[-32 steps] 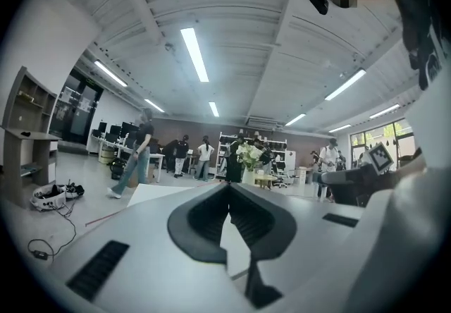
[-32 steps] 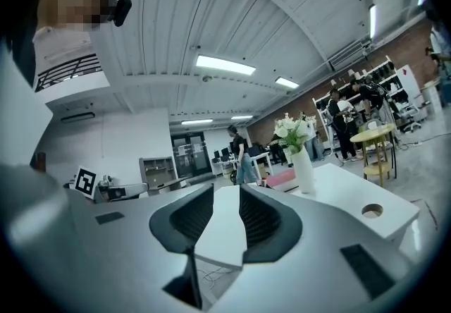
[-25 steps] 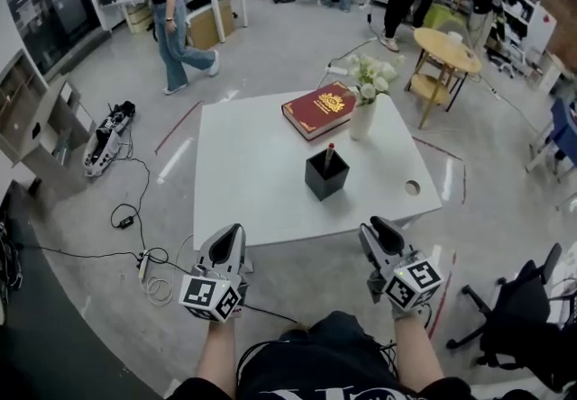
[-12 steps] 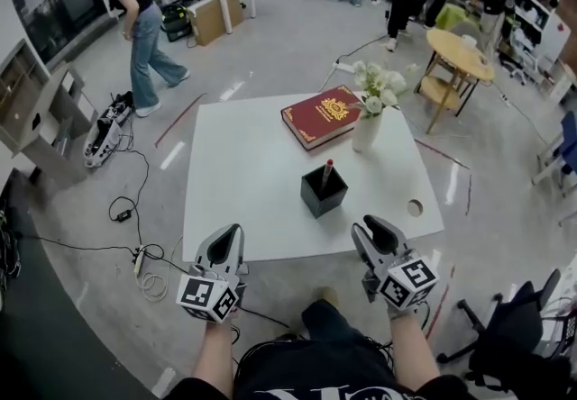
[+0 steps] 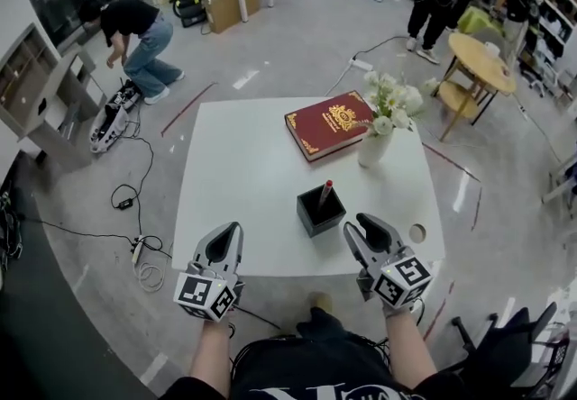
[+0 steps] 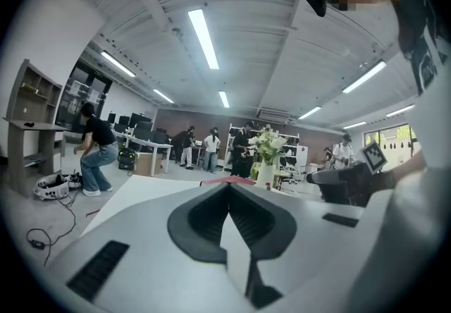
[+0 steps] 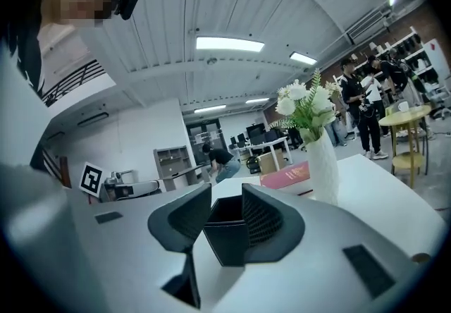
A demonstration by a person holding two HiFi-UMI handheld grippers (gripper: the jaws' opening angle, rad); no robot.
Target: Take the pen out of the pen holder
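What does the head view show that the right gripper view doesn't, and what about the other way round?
Only the head view shows the red-tipped pen standing in the black pen holder. Only the right gripper view shows the ceiling lights. Both show that pen holder, the white vase of flowers, the red book and the white table.

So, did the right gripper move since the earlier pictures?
Yes. The right gripper moved forward over the table's near edge, closer to the pen holder. Its fingers have just been opening; nothing is between them.
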